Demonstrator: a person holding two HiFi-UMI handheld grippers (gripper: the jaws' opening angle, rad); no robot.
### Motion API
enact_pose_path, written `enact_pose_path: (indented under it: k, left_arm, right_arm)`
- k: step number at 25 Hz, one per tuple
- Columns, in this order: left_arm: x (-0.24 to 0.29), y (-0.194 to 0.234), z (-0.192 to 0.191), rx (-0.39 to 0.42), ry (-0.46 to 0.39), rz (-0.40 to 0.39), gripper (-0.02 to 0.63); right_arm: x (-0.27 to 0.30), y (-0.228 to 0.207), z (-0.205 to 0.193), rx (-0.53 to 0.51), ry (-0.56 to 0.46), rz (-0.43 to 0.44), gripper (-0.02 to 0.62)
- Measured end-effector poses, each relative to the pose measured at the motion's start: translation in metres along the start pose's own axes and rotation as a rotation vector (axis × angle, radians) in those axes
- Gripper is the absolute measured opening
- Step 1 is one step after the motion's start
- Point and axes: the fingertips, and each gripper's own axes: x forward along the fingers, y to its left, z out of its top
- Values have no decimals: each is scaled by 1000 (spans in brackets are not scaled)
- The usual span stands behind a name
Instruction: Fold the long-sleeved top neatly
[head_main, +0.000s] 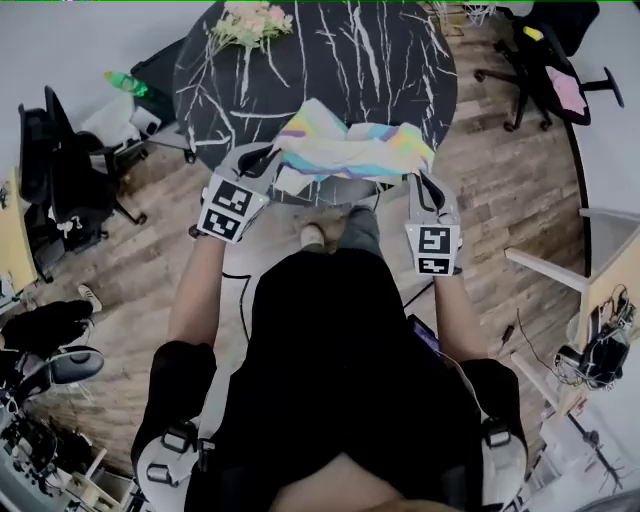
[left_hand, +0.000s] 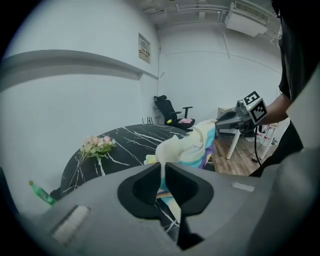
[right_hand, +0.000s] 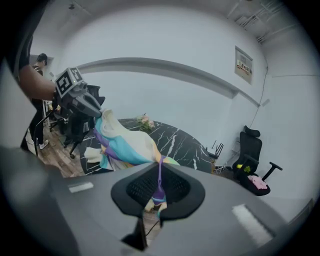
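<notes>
Left gripper (head_main: 270, 160) is pinched tight on one end of the striped top (head_main: 350, 150), which hangs stretched over the near rim of the black table (head_main: 400, 60). Right gripper (head_main: 421, 182) is clamped on the other end. I'd hold both level, cloth taut, then lay it flat without bunching.
</notes>
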Motion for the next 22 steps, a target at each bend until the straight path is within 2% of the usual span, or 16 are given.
enact_pose_path:
  k: [6, 11, 17, 22]
  left_arm:
    - [-65, -28, -35, -109, -25, 59, 38]
    - [-100, -49, -50, -135, -14, 117, 38]
    - [-122, -86, -48, -224, -61, 178, 37]
    - [-134, -140, -36, -260, -119, 269, 37]
  right_arm:
    - [-9, 39, -1, 23, -6, 48, 18]
    - [-17, 55, 6, 31, -24, 86, 18]
    - [-47, 50, -2, -13, -74, 133, 18]
    - [-94, 29, -11, -66, -140, 184, 17]
